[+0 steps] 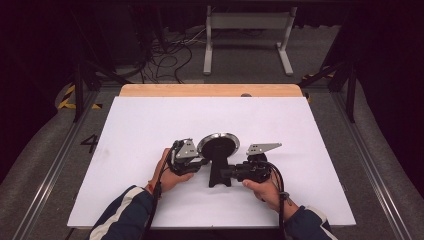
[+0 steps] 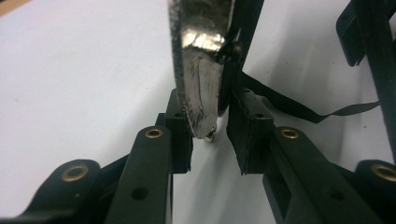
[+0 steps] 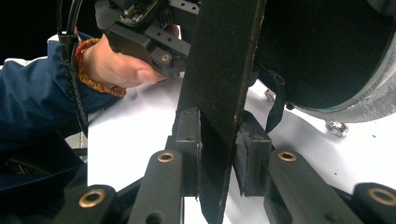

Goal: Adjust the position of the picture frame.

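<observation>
A round mirror [image 1: 218,144] with a silver rim stands upright on a flat black stand [image 1: 219,172] in the middle of the white sheet [image 1: 150,120]. My left gripper [image 1: 202,161] comes at it from the left. In the left gripper view the silver rim [image 2: 198,70] sits between the pads [image 2: 180,135] and they press on it, so my left gripper [image 2: 210,135] is shut on it. My right gripper [image 1: 226,173] reaches in from the right. It [image 3: 217,158] is shut on the black stand [image 3: 219,70], below the dark mirror back [image 3: 327,46].
A small metal nut [image 3: 336,127] lies on the sheet by the mirror's foot, and a thin black strap [image 2: 299,109] trails from the stand. The table's wooden far edge [image 1: 210,90] shows beyond the sheet. Cables [image 1: 170,55] and a grey metal frame [image 1: 248,20] are on the floor behind.
</observation>
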Demonstrator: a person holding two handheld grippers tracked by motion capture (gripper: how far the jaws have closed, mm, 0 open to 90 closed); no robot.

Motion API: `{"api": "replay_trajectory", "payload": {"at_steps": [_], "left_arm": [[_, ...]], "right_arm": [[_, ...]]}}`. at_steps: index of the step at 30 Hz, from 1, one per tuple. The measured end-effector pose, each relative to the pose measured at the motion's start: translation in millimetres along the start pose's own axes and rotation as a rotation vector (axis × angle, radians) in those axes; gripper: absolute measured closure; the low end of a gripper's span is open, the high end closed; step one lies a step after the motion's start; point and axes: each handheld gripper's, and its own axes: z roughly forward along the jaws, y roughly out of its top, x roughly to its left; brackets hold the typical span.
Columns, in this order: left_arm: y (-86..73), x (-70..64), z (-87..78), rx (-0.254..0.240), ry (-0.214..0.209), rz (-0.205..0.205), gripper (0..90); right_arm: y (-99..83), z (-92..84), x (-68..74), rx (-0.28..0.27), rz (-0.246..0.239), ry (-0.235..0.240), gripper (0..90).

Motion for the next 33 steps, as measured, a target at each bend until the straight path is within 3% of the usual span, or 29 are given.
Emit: {"api": "replay_trajectory", "payload": {"at_steps": [6, 9, 25, 33], "left_arm": [[1.5, -1.5, 1.4, 0.011, 0.041, 0.013, 71.3], [1.1, 0.7, 2.9, 0.022, 0.072, -0.004, 73.2], [4.4, 2.7, 8.6, 0.036, 0.094, -0.003, 72.1], [4.5, 5.7, 11.1, 0.034, 0.106, -0.014, 70.7]], "right_arm": [[0.4, -0.7, 1.3, 0.009, -0.013, -0.012, 73.9], [0.4, 1.0, 2.0, 0.018, -0.019, -0.026, 74.1], [-2.9, 5.1, -1.4, 0.021, -0.023, -0.082, 73.2], [-5.2, 9.2, 1.0, 0.033, -0.048, -0.115, 73.6]]}}
